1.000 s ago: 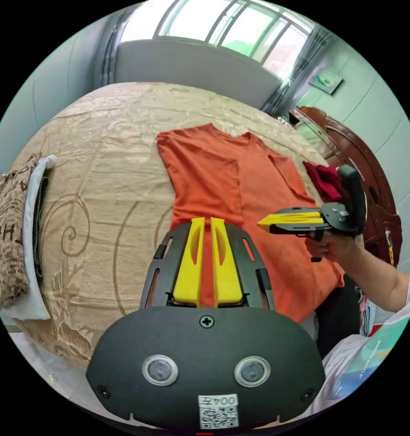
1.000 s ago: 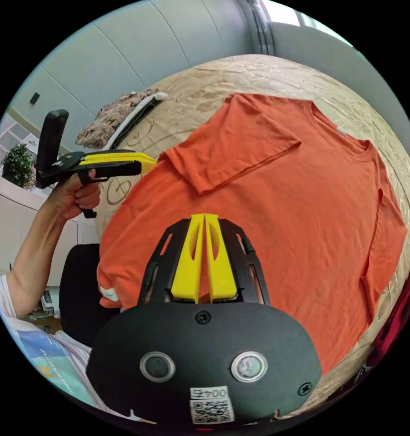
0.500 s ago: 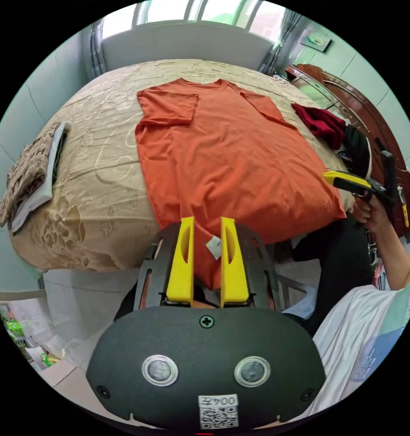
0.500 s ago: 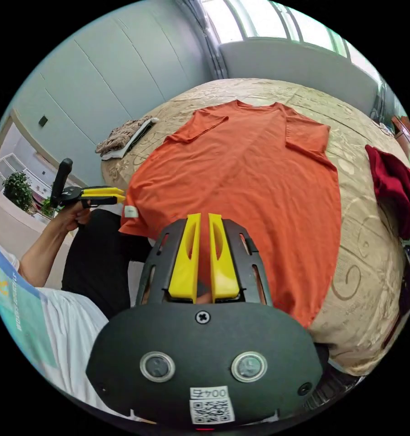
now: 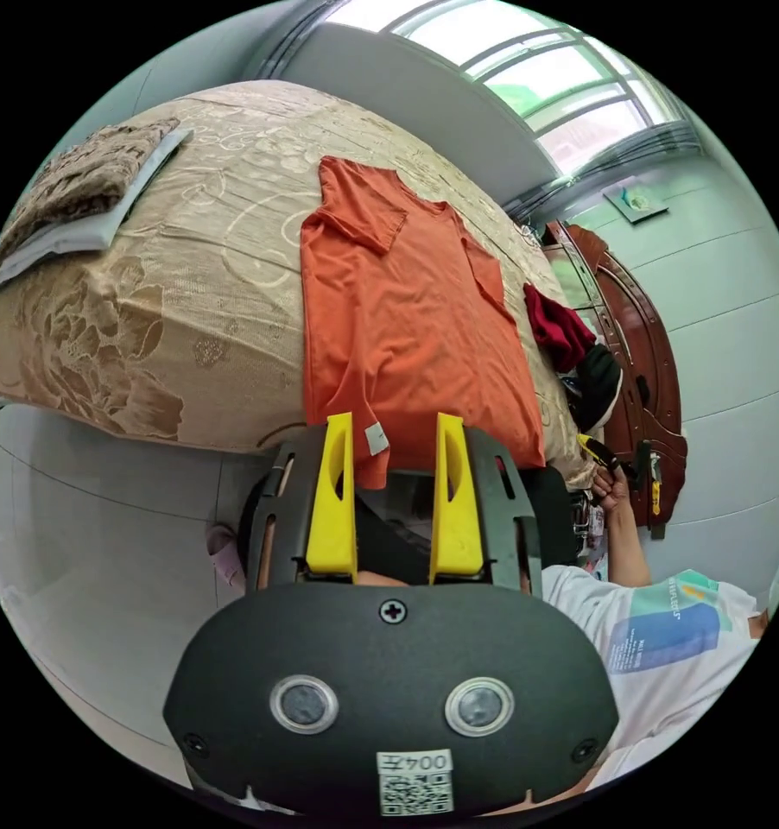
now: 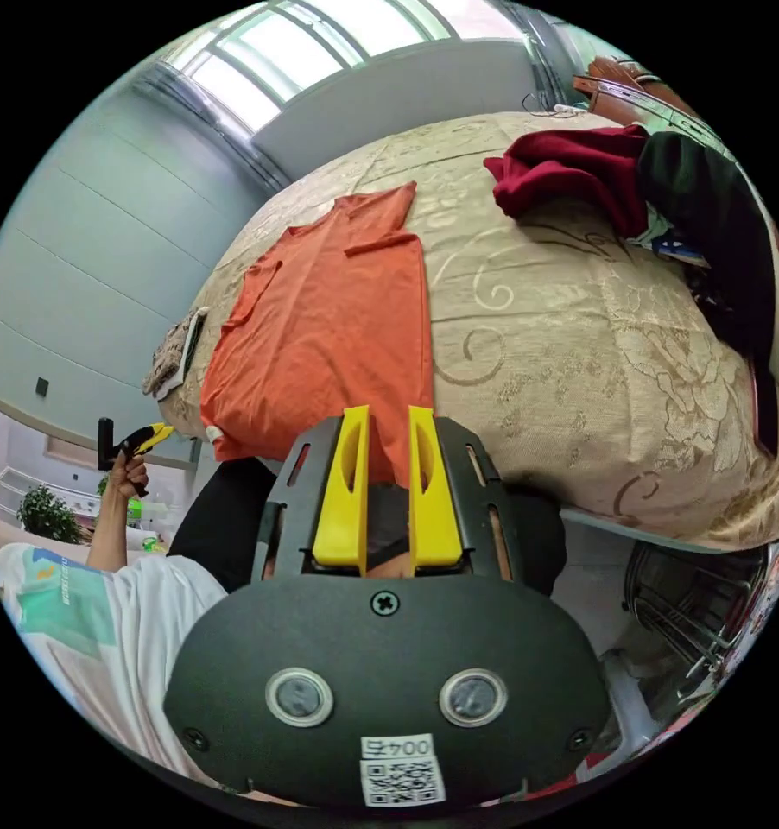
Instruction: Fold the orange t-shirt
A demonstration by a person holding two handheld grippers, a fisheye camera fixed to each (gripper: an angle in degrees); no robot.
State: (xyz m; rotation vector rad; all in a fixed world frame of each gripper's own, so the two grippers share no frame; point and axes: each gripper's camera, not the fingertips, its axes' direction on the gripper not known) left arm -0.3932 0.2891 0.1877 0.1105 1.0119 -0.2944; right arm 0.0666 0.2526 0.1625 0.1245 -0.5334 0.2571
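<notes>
An orange t-shirt (image 5: 398,311) lies flat on the bed (image 5: 191,259), hem overhanging the near edge. Left tongs (image 5: 395,449) and right tongs (image 6: 388,440) hang released; best to pinch both hem corners squarely.

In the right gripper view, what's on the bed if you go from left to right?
Folded brown patterned cloth → orange t-shirt → dark red garment → black garment, all lying on the beige bedspread.
</notes>
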